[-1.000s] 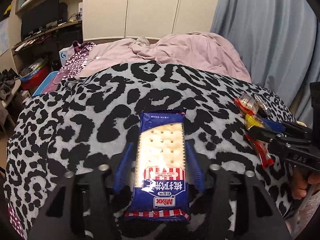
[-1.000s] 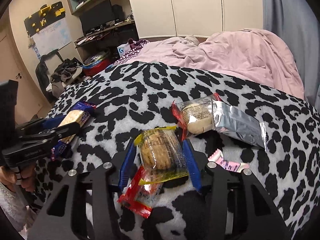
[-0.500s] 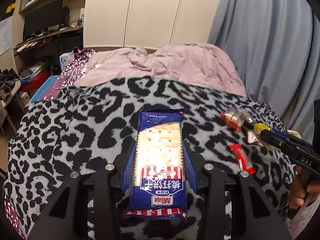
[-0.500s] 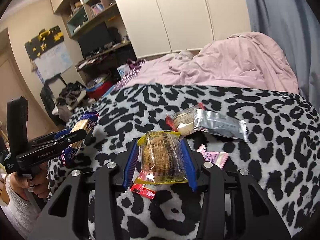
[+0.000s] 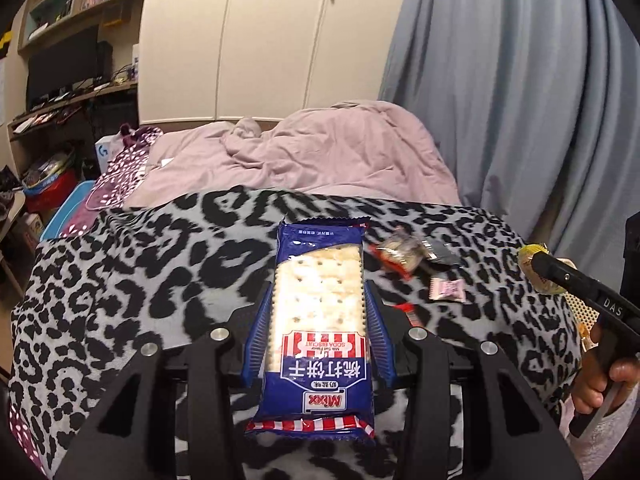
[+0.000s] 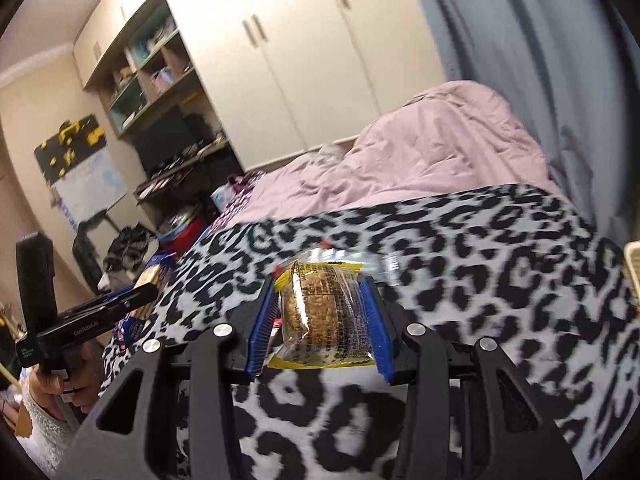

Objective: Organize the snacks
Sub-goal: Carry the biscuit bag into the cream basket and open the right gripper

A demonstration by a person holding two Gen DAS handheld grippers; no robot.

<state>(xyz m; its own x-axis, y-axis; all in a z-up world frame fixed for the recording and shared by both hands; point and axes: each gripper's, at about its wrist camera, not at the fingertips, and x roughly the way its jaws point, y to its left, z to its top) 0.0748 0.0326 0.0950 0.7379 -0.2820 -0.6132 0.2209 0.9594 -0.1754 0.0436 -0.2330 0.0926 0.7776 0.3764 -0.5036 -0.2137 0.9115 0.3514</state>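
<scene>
Both grippers loaded. Left gripper [image 5: 318, 316] is clamped narrow on the soda biscuit pack [image 5: 319, 312], blue pads pressing its long edges, pack sticking out past the tips over the leopard-print blanket [image 5: 160, 272]. Right gripper [image 6: 320, 320] is pinched the same way on a yellow-trimmed cracker packet [image 6: 320, 312], clear of the blanket.

Loose snacks on the blanket, to the right in the left view: a red-edged clear packet [image 5: 400, 254] touching a silver wrapper [image 5: 440, 250], a small pink sachet [image 5: 446, 290] near them, and a red bar [image 5: 410, 312] half hidden behind the left gripper's right finger.

Risks:
- Biscuit pack is held only at its lower half. Long overhang, slick film, so a fast swing could let it pivot or slide out.
- Squeezing harder likely cracks the biscuits.
- Cracker packet is soft and crinkly; the grip may be mostly on film, so it could creep out.
- No bin or box clearly in view. A pale mesh edge [image 6: 632, 264] shows far right, can't tell what it is. Drop target unclear.
- The two grippers are close together. Collision possible if they converge.

Versus a second ago: both packs were lying on the blanket with the pads wider around them; now gripped and raised. The cracker packet has come up off the red bar it lay on. Both views have tilted up, showing more wardrobe [image 5: 240, 40] and curtain [image 5: 500, 100].
</scene>
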